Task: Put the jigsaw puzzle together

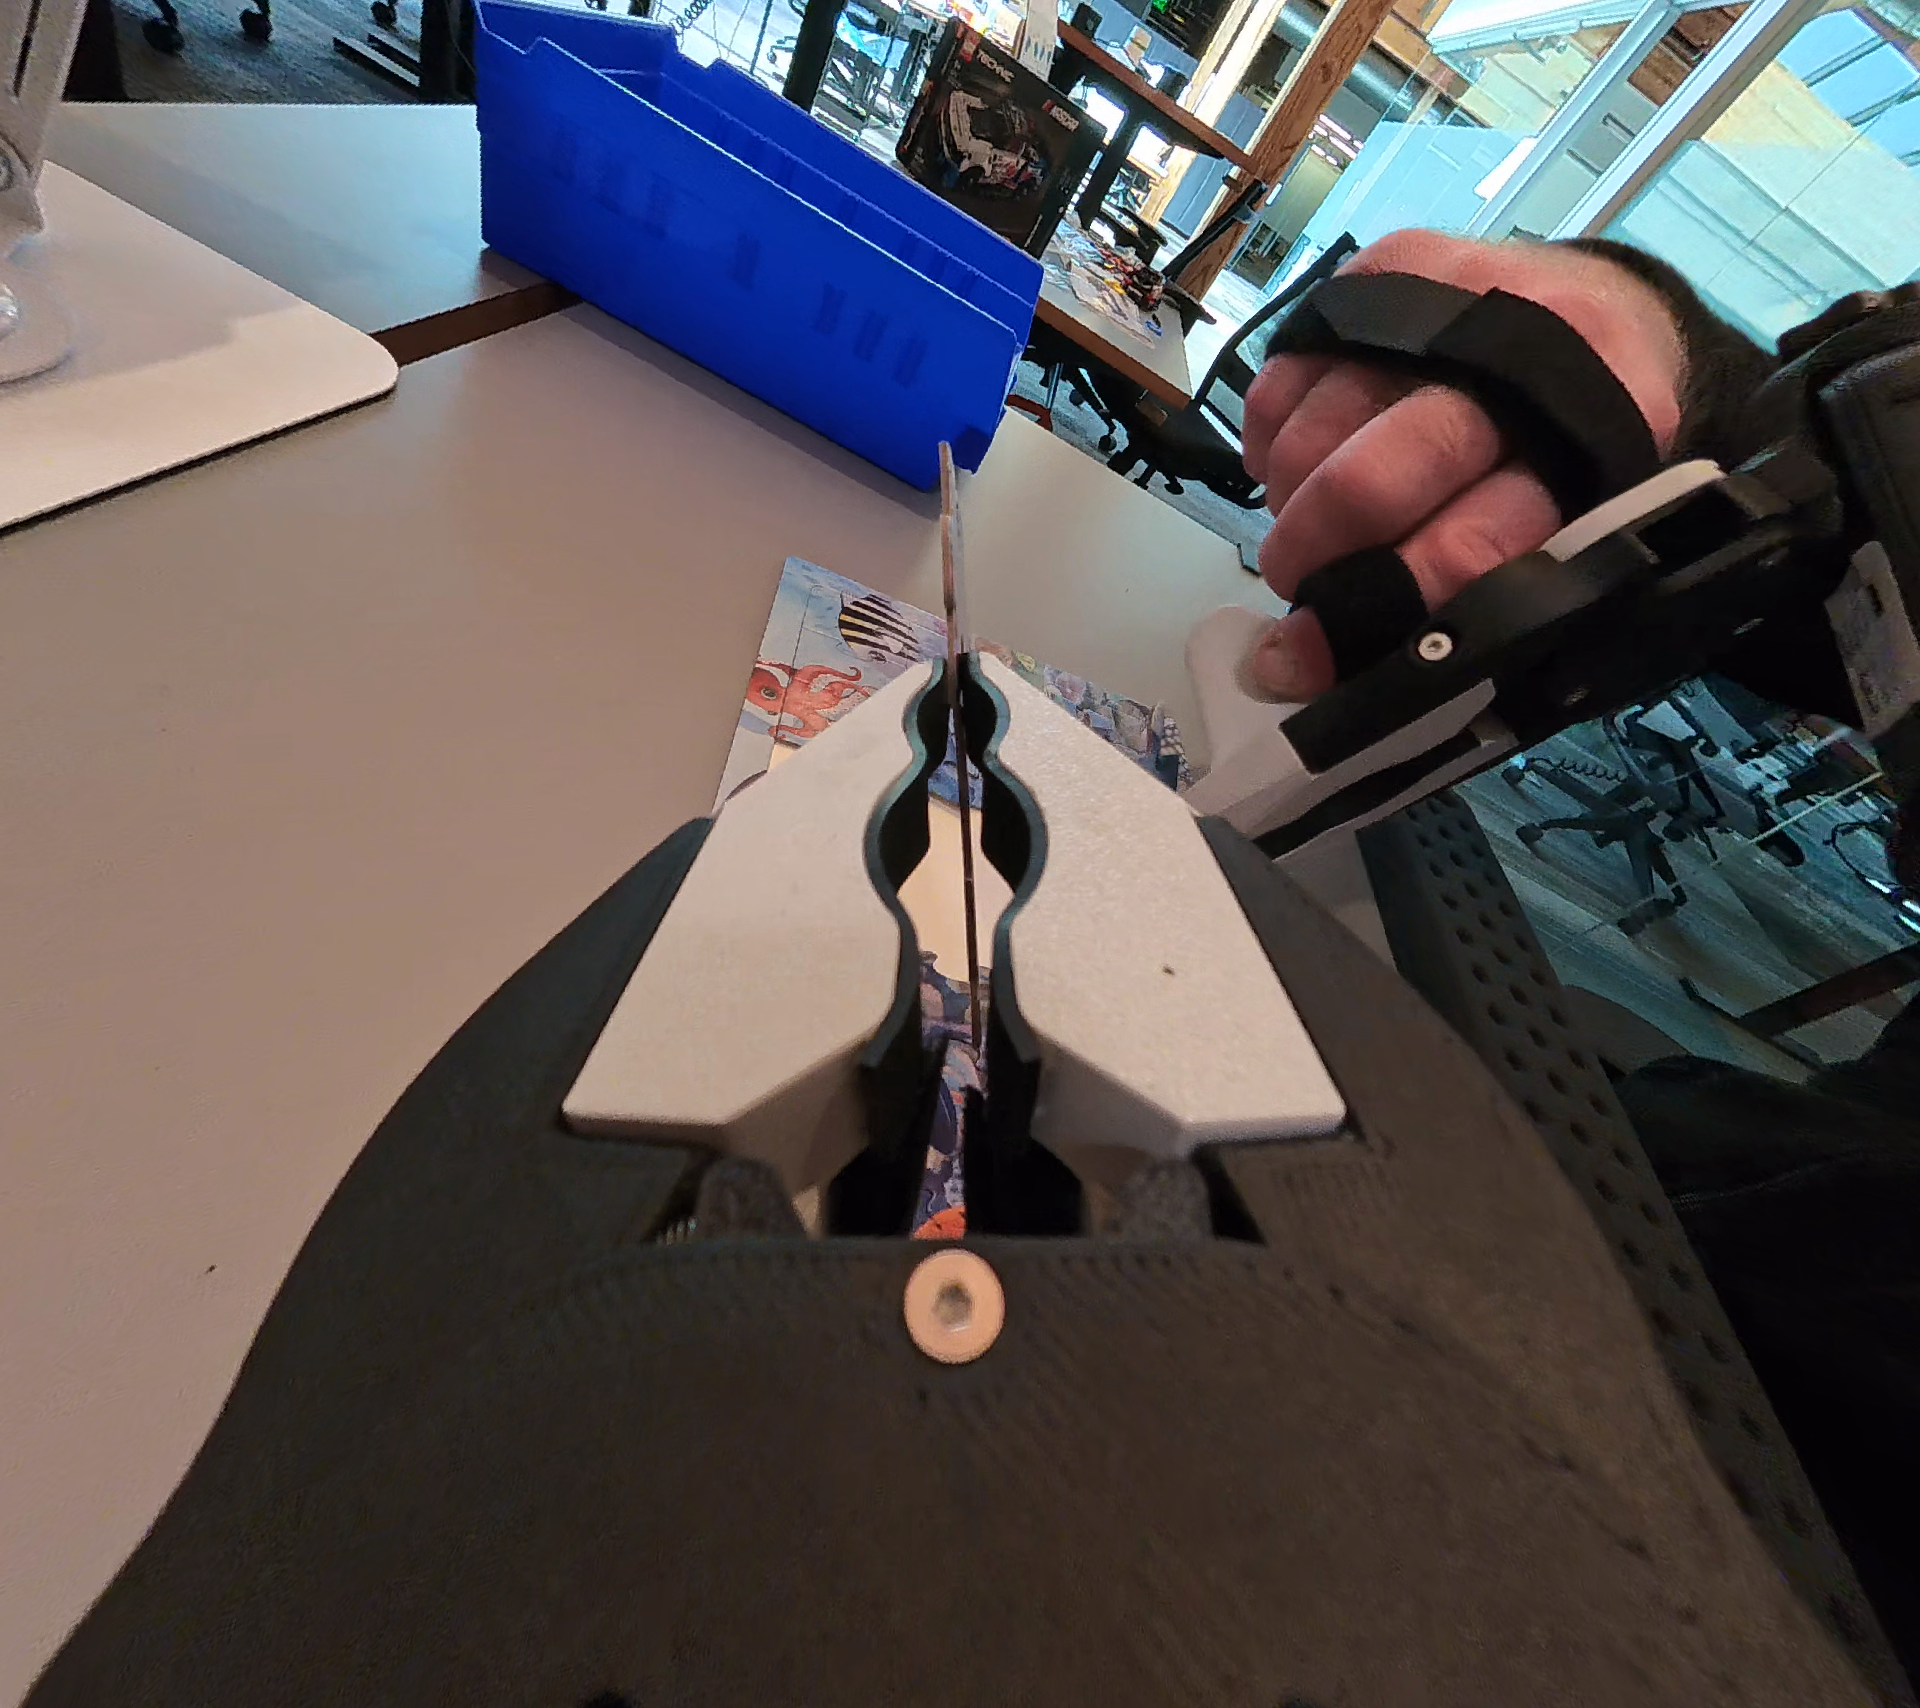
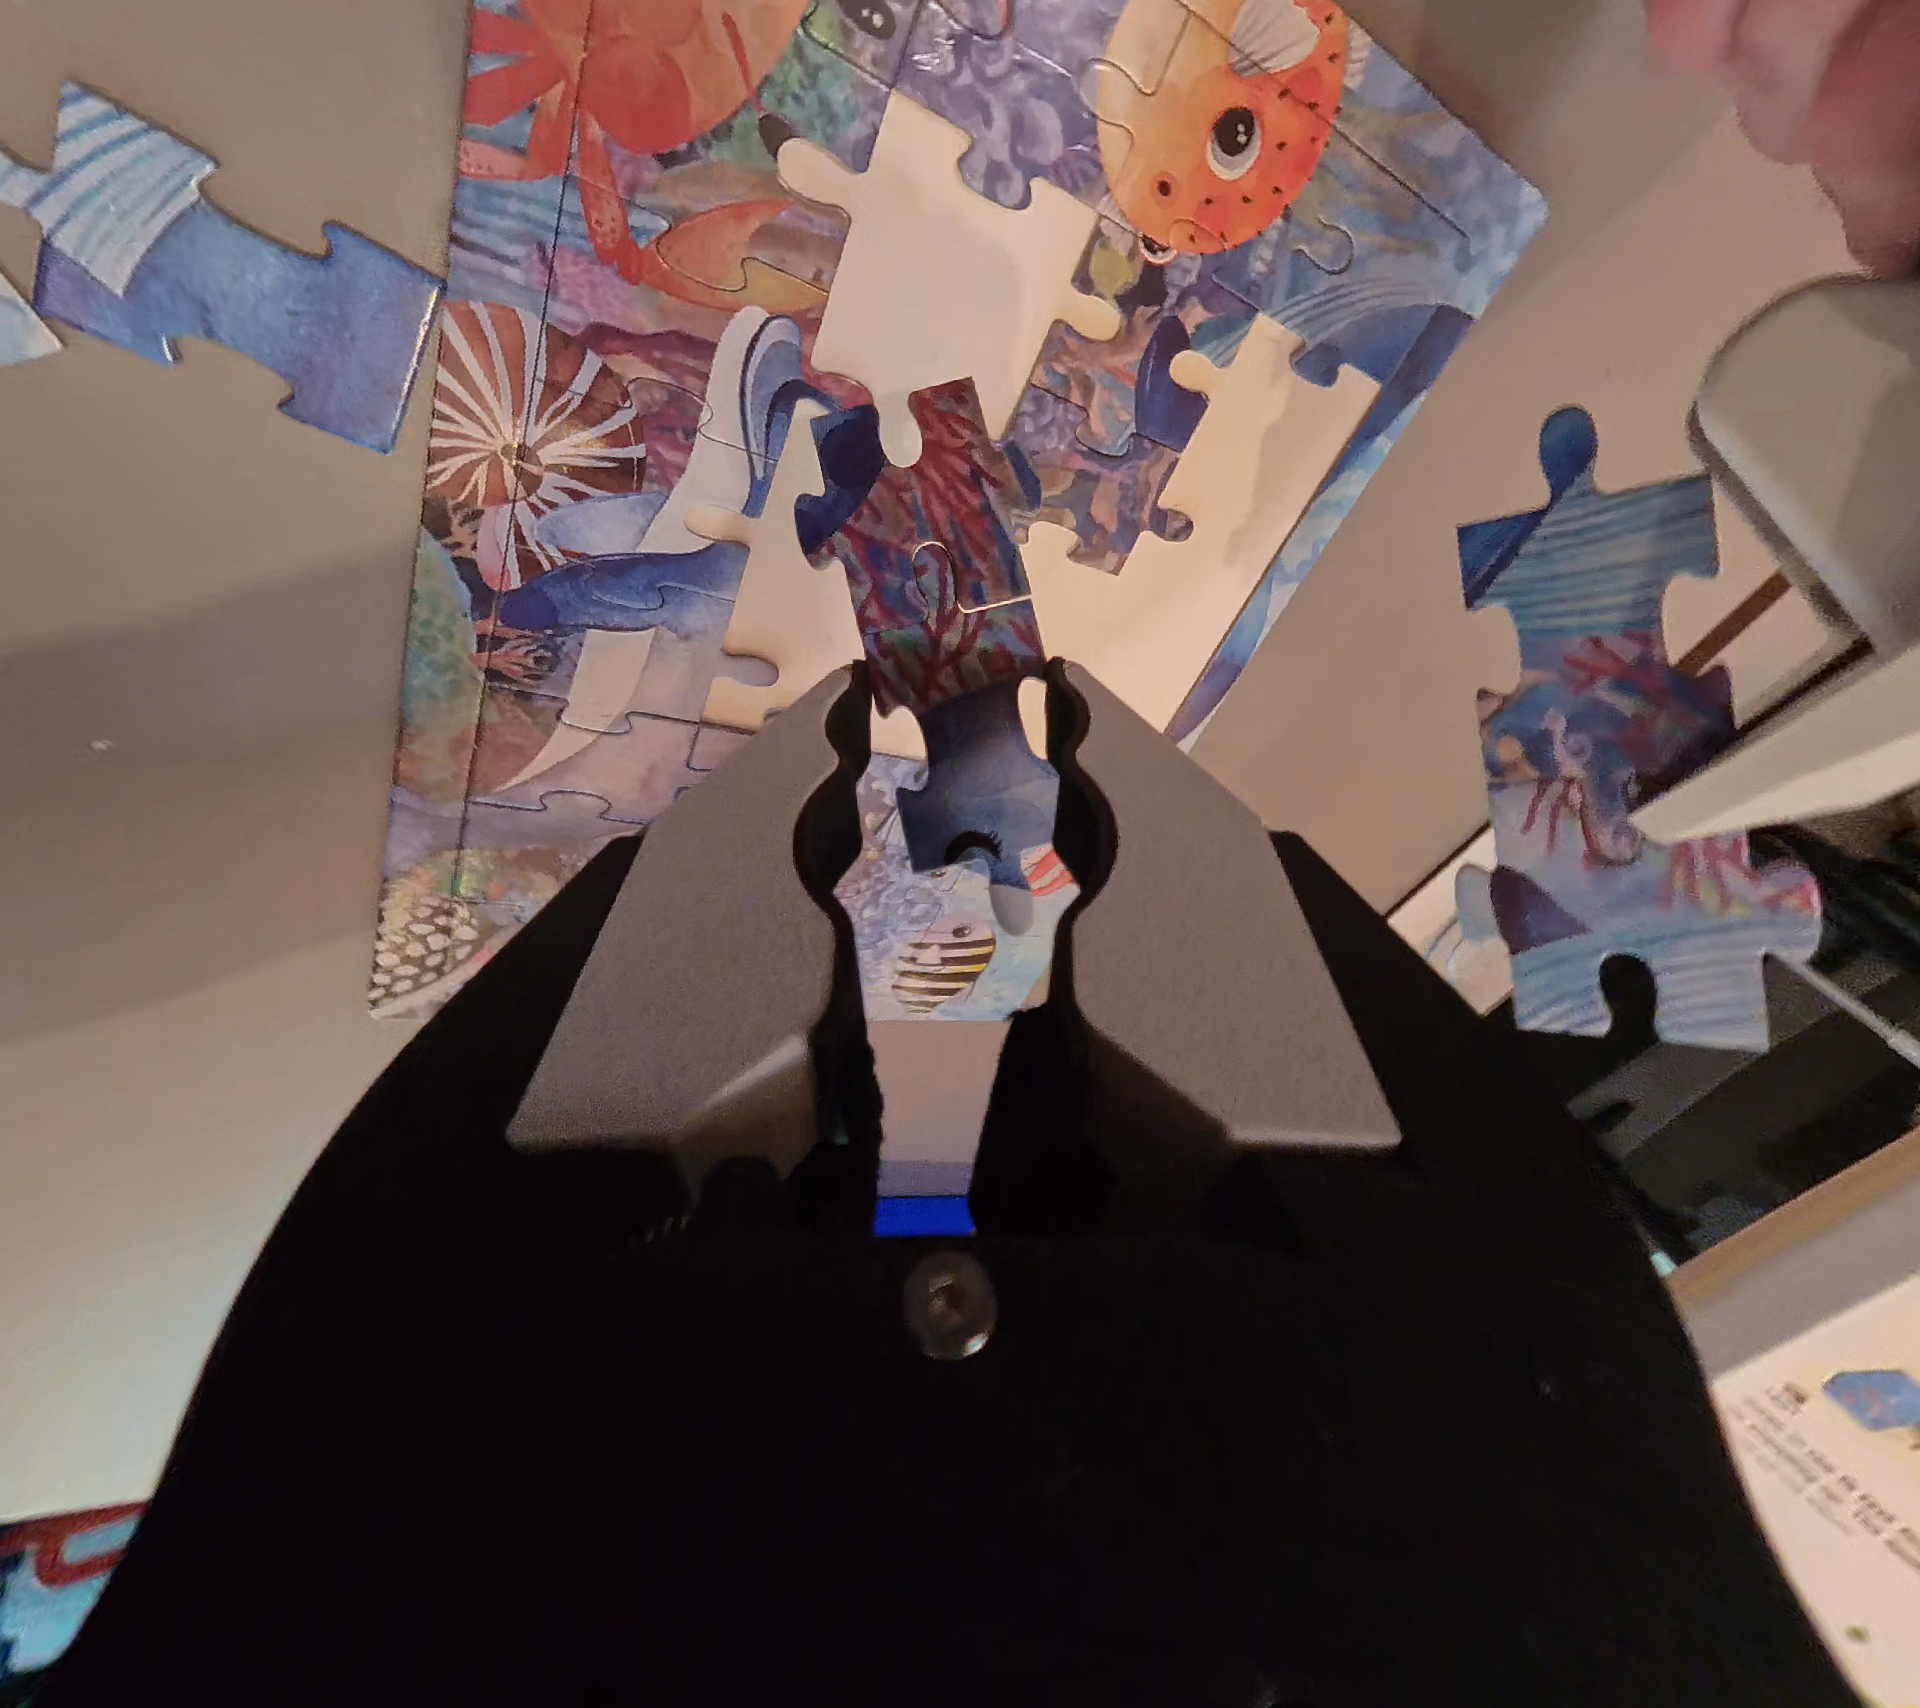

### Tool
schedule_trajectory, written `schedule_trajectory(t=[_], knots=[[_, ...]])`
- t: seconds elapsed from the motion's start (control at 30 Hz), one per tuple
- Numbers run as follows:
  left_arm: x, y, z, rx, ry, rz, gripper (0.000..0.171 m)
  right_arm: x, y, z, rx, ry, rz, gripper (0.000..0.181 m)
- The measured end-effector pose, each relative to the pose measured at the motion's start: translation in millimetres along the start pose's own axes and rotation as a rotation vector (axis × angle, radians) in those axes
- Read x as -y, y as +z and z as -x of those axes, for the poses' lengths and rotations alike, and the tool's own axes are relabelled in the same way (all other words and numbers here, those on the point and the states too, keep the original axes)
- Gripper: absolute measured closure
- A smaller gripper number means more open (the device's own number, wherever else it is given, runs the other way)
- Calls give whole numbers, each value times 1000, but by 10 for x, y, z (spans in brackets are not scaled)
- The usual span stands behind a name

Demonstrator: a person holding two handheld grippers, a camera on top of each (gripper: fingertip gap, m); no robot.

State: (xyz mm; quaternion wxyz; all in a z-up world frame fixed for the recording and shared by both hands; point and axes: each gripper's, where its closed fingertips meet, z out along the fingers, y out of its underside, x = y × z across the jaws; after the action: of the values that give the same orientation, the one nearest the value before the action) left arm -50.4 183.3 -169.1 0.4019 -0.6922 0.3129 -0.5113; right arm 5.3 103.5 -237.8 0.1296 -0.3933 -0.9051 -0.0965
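Note:
The sea-creature jigsaw puzzle (image 2: 644, 224) lies flat on the grey table, with bare white gaps (image 2: 935, 266) in its middle. My right gripper (image 2: 954, 687) is shut on a coral-and-dark-blue puzzle piece (image 2: 935, 598), held by its edges over the gaps. My left gripper (image 1: 961, 682) is shut on a blue puzzle piece (image 1: 958, 578), seen edge-on and upright above the puzzle (image 1: 831, 671). That piece (image 2: 1600, 723) also shows flat-on at the right of the right wrist view, in the left gripper's grey fingers (image 2: 1818, 515). A loose blue striped piece (image 2: 208, 287) lies left of the puzzle.
A blue plastic bin (image 1: 748, 235) stands at the table's far edge behind the puzzle. A white stand base (image 1: 156, 391) sits at the far left. The person's strapped hand (image 1: 1455, 432) holds the right gripper. A printed sheet (image 2: 1818, 1450) lies near the table's right edge.

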Motion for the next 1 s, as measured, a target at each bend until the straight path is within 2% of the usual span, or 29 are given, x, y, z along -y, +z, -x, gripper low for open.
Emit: schedule_trajectory(t=[0.23,0.47,0.53,0.63,0.77,0.87,1.0], knots=[[10,-21,20,-1,-3,-4,171,107,143,51,117,-38,-12,149],[15,-27,17,-6,-3,-5,171,35,265,-51,78,123,-30,136],[17,-33,17,-4,-2,-4,171,-15,225,-67,69,248,-20,132],[25,-46,16,-3,-1,-5,171,64,202,83,152,595,-81,129],[31,-42,9,-4,0,-7,171,218,228,222,176,1009,-280,134],[26,-20,-13,-7,2,-3,171,250,262,287,140,1187,-381,145],[13,18,-63,-15,10,5,171,344,338,343,129,1253,-405,150]])
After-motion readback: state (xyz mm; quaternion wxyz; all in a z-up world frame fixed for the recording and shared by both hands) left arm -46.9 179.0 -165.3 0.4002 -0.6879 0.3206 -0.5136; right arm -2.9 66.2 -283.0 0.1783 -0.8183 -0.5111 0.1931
